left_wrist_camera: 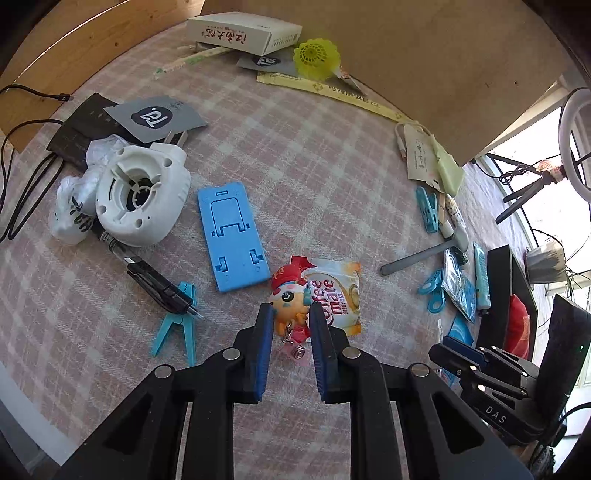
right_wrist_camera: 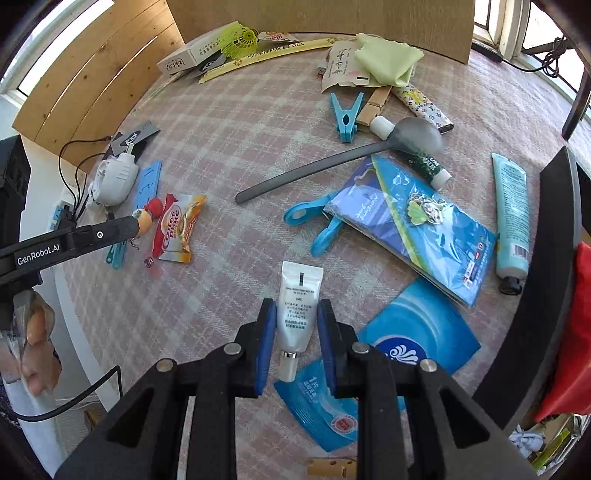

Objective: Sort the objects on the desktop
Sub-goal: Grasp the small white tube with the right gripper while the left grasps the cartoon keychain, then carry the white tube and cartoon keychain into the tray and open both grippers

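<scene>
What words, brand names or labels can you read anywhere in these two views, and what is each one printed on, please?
"Coffee mate", partly hidden: the sachet beside the doll keychain.
"GenRobot.AI": the left gripper arm.
"DAS": the right gripper body.
"BALM": the lip balm stick.
"1": the blue wipe packet.
Chinese characters on the white box and yellow strip, and small print on the white tube: unreadable.

Three blue clips (right_wrist_camera: 346, 117), two tubes (right_wrist_camera: 511, 218), one spoon (right_wrist_camera: 332, 165)
</scene>
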A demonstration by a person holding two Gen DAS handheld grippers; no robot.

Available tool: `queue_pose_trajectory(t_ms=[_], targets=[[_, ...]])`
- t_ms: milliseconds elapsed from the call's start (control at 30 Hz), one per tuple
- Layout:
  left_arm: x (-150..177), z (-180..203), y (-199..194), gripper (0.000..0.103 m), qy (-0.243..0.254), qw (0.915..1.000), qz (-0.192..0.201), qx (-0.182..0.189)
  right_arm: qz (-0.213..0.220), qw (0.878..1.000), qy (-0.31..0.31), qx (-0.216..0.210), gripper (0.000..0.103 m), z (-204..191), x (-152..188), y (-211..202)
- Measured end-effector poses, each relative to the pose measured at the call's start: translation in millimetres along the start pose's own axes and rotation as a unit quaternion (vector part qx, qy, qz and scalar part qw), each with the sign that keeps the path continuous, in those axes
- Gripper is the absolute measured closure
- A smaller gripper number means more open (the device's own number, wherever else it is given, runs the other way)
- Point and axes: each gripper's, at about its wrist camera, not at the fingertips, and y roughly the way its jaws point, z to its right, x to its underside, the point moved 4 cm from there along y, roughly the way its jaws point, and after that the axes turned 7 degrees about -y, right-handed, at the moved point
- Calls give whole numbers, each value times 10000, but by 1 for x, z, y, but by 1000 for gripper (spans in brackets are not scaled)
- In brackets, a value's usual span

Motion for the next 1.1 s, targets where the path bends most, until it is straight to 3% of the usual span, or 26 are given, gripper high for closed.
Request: queue_pose_trajectory(t_ms=[33, 100, 267, 400, 500, 533, 567, 700, 833, 1100], targets=[[0, 5, -3, 87, 20, 10000, 41, -13, 62, 10000, 36, -13, 80, 2, 1, -5], [3, 2, -12, 102, 44, 9999, 91, 24, 206, 9997, 97, -90, 80, -5, 18, -19], [5, 9, -25, 102, 207, 9995, 240, 2, 443, 9990, 103, -37, 80, 4, 24, -44], [3, 9, -13, 101, 65, 9998, 197, -50, 480, 9987, 139, 23, 80, 5, 22, -42], [4, 8, -4, 67, 112, 9993, 162, -313, 421, 9989, 225, -17, 80, 9, 26, -39], [4, 9, -2, 59, 215, 9987, 231, -404, 403, 9989, 247, -33, 80, 11, 28, -39], [5, 10, 1, 59, 324, 9978, 238, -522, 384, 9990, 245, -38, 80, 10, 28, -37], [7, 9, 19, 63, 408, 9973, -13, -611, 357, 9990, 262, -22, 80, 11, 29, -33], [10, 4, 29, 79, 439, 9952, -36, -874, 430, 9987, 260, 52, 80, 13, 30, -38], [12, 10, 11, 79, 407, 9974, 80, -594, 596, 9977, 288, 110, 80, 19, 30, -52]])
